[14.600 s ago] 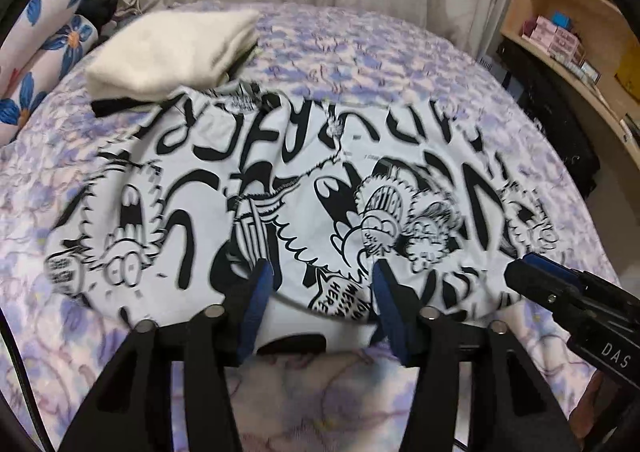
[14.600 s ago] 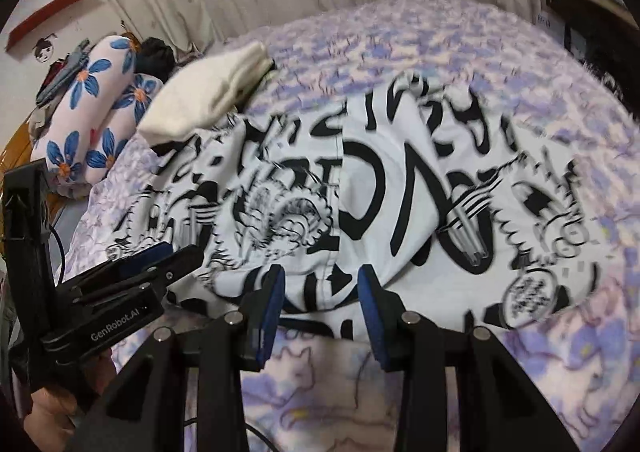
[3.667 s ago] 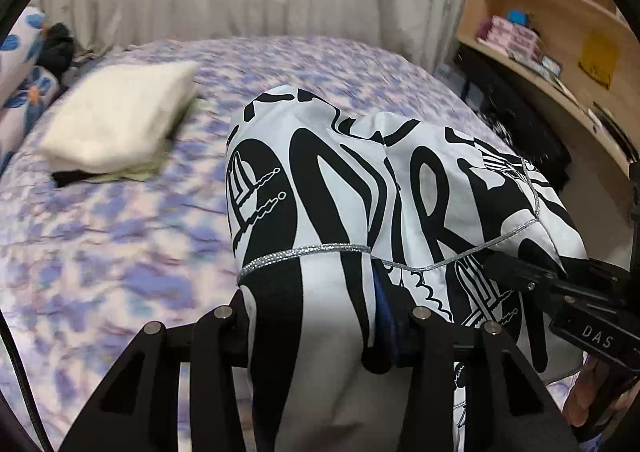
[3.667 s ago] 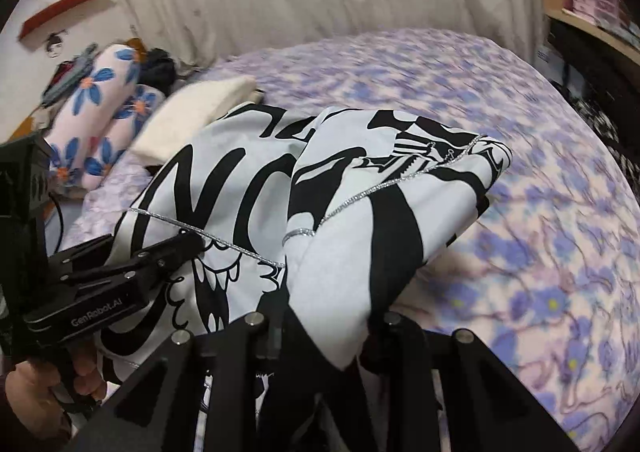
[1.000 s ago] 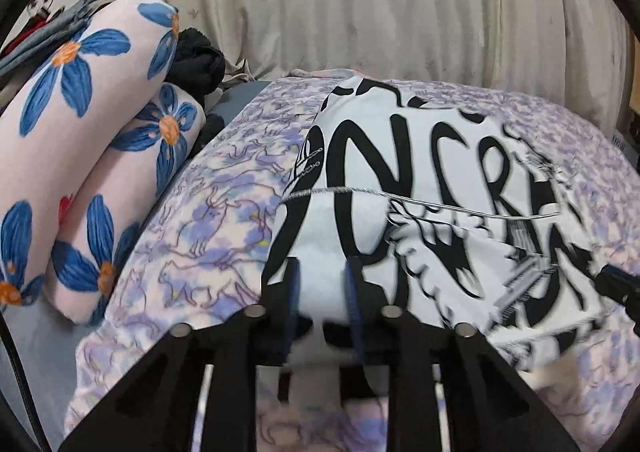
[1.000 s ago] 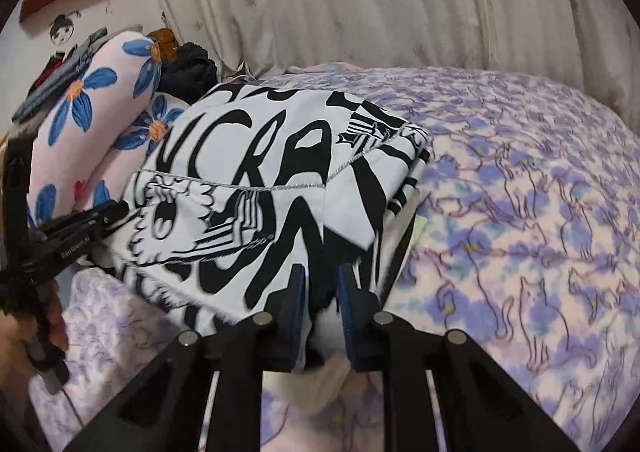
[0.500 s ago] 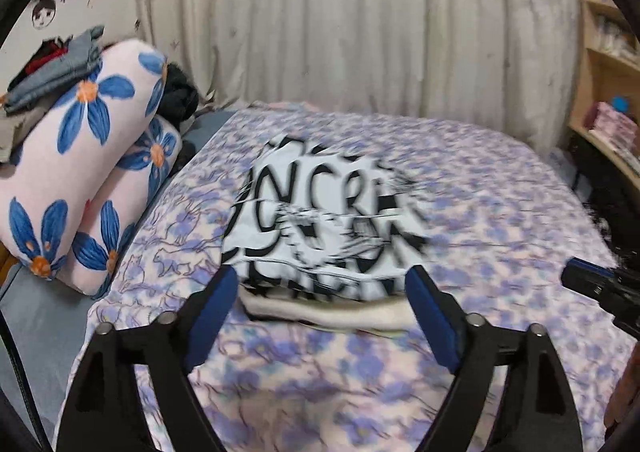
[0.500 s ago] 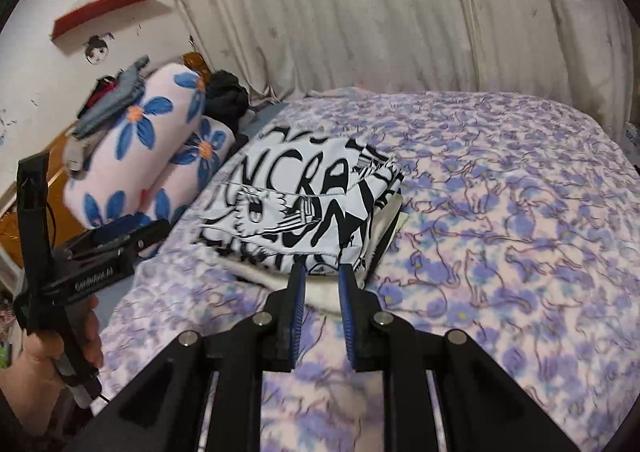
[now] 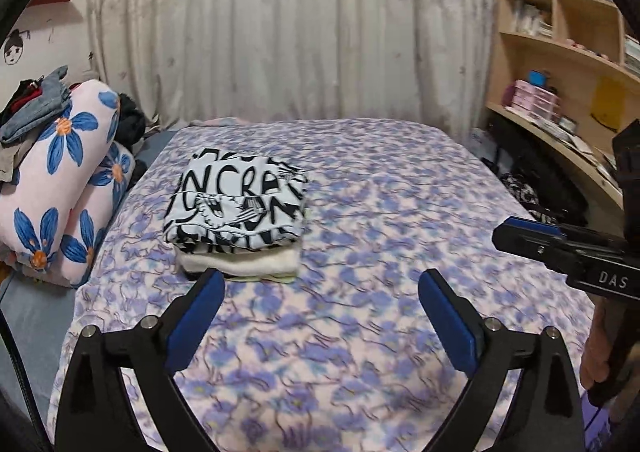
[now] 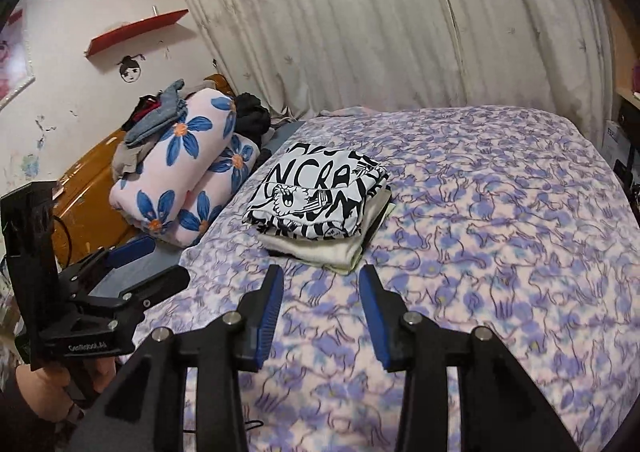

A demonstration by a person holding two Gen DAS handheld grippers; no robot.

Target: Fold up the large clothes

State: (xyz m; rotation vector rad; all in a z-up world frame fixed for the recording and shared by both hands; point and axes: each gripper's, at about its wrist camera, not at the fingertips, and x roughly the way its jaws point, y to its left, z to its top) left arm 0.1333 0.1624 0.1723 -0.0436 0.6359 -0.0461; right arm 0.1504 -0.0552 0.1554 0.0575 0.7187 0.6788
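"DAS" lettering on right hand-held gripper, "NCRA" on folded shirt

A bed under a purple-and-pink cat-print blanket is carrying a small stack of folded clothes. A folded black-and-white shirt is sitting on top of a cream garment, which is lying directly on the blanket along with thinner layers just showing beneath it. Beside the stack, toward the wall, two rolled floral pillows are lying one against the other at the blanket's edge, with grey and dark clothes heaped on the upper one. Behind the pillows, a black bundle is resting near the curtain.
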